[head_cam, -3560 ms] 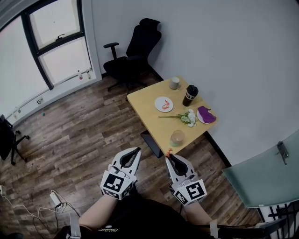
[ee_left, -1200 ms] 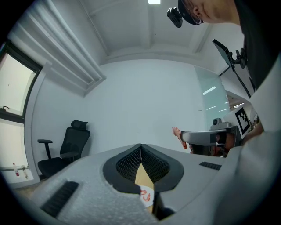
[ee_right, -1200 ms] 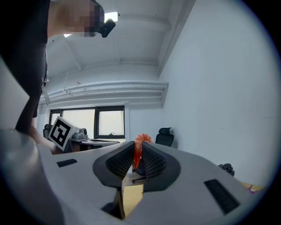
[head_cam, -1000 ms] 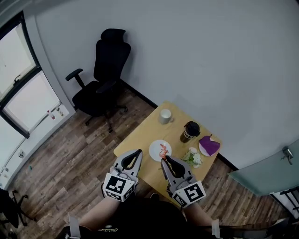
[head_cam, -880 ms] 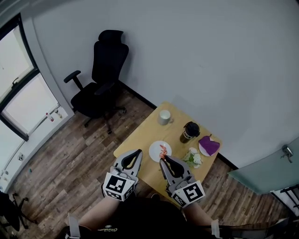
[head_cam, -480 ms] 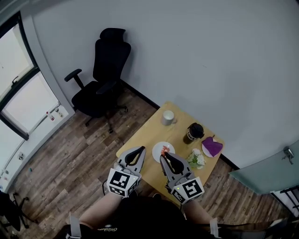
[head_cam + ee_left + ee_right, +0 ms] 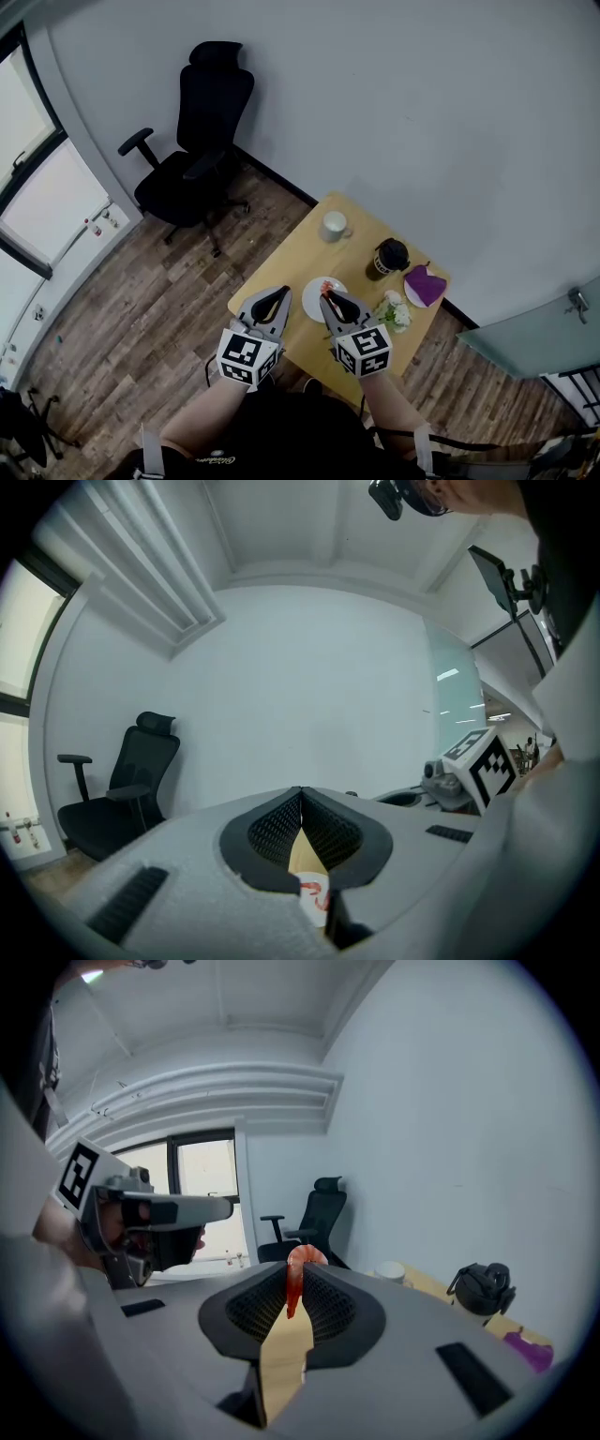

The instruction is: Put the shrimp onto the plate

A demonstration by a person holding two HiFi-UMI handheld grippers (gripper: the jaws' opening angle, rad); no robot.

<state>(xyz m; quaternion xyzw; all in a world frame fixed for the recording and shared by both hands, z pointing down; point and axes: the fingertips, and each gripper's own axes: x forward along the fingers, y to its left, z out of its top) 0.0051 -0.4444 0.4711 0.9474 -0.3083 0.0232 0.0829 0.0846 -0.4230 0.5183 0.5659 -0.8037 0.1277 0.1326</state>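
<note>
A white plate [image 7: 313, 298] lies on the small wooden table [image 7: 281, 272], with a shrimp on it that shows through the left gripper's gap as the red mark [image 7: 320, 889] on the plate [image 7: 307, 900]. My right gripper [image 7: 327, 295] is shut on an orange shrimp [image 7: 292, 1290], which sticks up between the tips of the right gripper [image 7: 295, 1269]. In the head view this shrimp [image 7: 325, 288] hangs over the plate's near right part. My left gripper [image 7: 281, 293] hovers just left of the plate, shut and empty, the left gripper's tips [image 7: 302, 795] meeting.
A white cup [image 7: 334, 225] stands at the table's far side. A black tumbler [image 7: 389, 256], a purple item on a dish [image 7: 425, 284] and a flower sprig [image 7: 392, 315] sit to the right. A black office chair [image 7: 187, 141] stands on the wooden floor beyond.
Both grippers have moved forward from the table's near edge to the plate. The right one has carried the shrimp over the plate. The jaws have not changed.
</note>
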